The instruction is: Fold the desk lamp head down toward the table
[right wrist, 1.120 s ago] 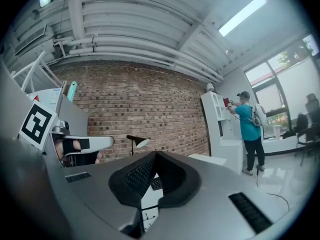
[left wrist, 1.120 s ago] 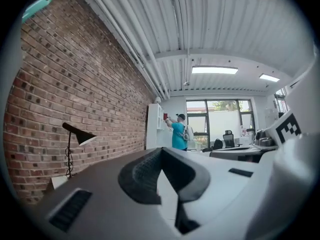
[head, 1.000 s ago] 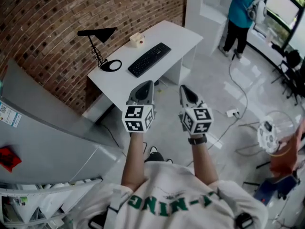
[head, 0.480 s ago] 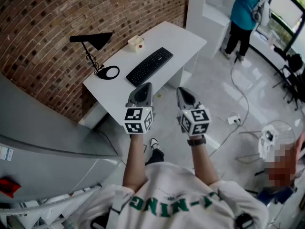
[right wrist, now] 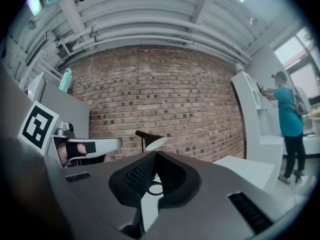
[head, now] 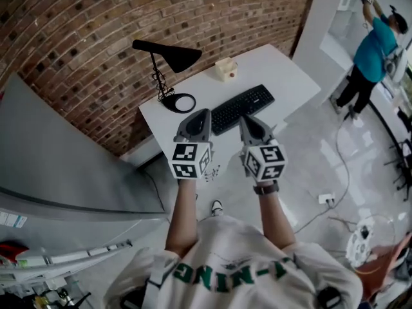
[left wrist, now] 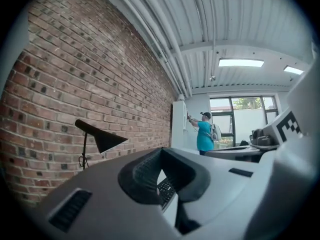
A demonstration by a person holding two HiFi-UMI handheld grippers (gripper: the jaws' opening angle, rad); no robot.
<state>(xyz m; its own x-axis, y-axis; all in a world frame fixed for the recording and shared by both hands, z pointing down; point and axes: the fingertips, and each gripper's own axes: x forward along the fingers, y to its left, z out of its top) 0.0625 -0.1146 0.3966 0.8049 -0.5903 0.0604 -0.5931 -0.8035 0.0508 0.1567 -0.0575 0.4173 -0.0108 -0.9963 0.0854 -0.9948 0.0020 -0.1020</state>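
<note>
A black desk lamp stands at the left end of the white desk, against the brick wall. Its cone head juts out level on a thin stem above a ring base. My left gripper and right gripper are side by side in the air short of the desk's near edge, both shut and empty, pointing level at the desk. The left gripper view shows the lamp left of the shut gripper. In the right gripper view the lamp sits just above the gripper.
A black keyboard lies mid-desk and a small beige box sits behind it. A grey cabinet fills the left side. A person in a teal top stands far right. Cables and a power strip lie on the floor.
Both grippers, still shut, have come closer to the desk. The lamp and desk now sit nearer and more centred in the head view.
</note>
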